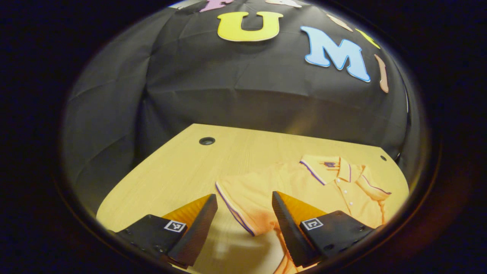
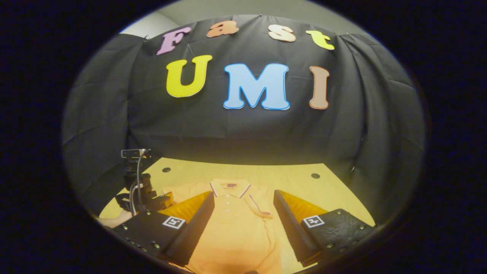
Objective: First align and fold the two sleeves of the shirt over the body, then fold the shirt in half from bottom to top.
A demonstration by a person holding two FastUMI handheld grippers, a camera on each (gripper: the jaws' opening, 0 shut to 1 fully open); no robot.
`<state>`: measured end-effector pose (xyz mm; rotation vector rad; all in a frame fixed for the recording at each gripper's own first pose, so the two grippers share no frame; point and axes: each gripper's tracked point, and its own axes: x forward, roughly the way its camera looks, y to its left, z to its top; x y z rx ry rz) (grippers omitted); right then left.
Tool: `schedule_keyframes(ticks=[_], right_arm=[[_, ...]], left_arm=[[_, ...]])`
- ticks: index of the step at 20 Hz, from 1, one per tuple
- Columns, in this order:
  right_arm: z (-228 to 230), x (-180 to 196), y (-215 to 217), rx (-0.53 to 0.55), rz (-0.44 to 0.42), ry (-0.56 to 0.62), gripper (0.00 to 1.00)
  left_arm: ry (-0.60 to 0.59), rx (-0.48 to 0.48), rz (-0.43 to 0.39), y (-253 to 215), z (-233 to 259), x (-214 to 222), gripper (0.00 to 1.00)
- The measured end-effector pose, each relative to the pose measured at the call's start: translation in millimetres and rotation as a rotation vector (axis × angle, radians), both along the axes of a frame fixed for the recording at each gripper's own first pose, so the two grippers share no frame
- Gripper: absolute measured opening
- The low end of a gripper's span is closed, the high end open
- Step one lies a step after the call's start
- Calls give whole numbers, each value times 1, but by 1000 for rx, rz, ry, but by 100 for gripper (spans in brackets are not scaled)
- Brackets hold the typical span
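1. In the left gripper view, the left tool (image 1: 243, 224) sits nearest the camera at 6 o'clock, its two fingers spread wide apart with nothing between them but air; each finger carries a small square black-and-white marker.
2. Just beyond those fingers lies the orange short-sleeved polo shirt with purple-and-white trim (image 1: 304, 186), spread flat on the pale wooden worktop (image 1: 171, 171), reaching from the centre toward 4 o'clock.
3. One sleeve (image 1: 243, 201) of the shirt is spread out to the side, and its striped cuff edge shows in the gap between the left tool's fingers; whether either finger touches the cloth I cannot tell.
4. The shirt's collar (image 1: 335, 169) lies toward 3 o'clock, with a row of small white buttons below it.
5. A round dark cable hole (image 1: 207, 141) is set in the worktop at about 11 o'clock from the shirt, well apart from it.
6. In the right gripper view, the right tool (image 2: 243, 222) is at 6 o'clock, its fingers also standing wide apart and gripping nothing.
7. There the shirt's body runs between those fingers from 6 o'clock up to the collar at the centre.
8. At 9 o'clock in that view the left tool, with cables, is seen over the shirt's far sleeve.
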<state>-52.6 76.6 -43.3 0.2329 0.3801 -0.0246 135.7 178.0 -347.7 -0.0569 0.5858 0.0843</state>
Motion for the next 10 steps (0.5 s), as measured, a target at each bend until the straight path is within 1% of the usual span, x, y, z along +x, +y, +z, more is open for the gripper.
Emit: schedule_keyframes(ticks=[5,8,10], right_arm=[[3,-31,-9,-57,-40,7,97],[1,-40,-13,-33,-65,23,96],[-1,-42,-16,-20,-74,30,96]], left_arm=[[41,-25,31,6,-23,15,95],[50,1,36,10,-36,29,94],[62,-3,37,7,-43,34,94]])
